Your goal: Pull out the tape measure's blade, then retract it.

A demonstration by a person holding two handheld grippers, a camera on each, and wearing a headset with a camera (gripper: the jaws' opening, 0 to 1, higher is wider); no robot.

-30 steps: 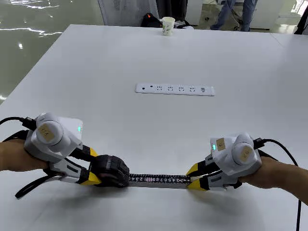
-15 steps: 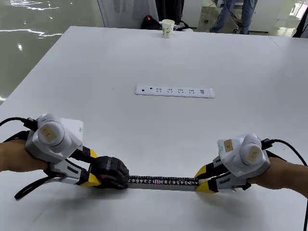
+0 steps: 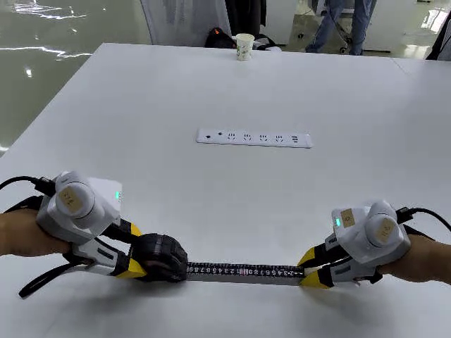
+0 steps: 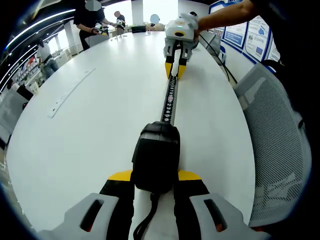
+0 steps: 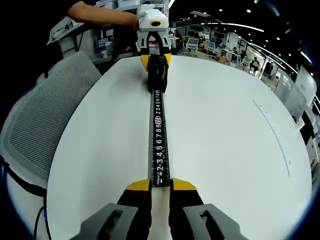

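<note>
Along the near edge of the table, which way does the tape measure lie, and what's got hold of it? — benchnewbie

Reply: it's lying crossways, parallel to that edge. The black case is on the person's left with its mouth facing right. The left gripper has it clamped, jaws spread about as wide as the case and pressed on both sides. — tapeguy

And the blade? — benchnewbie

Out of the case, running dead straight to the right, flat and low over the table with the numbers facing up. Its free end is pinched in the right gripper, jaws nearly closed with only the blade tip between them. In the right gripper view the blade runs straight away from those jaws to the case. So the long axis is left to right and both grippers sit on that line, facing each other. I'd guess any further pull wants to go straight right along it, and the retract straight back left toward the case, or the blade may twist. The power strip is well clear, further up the table. — tapeguy
</note>
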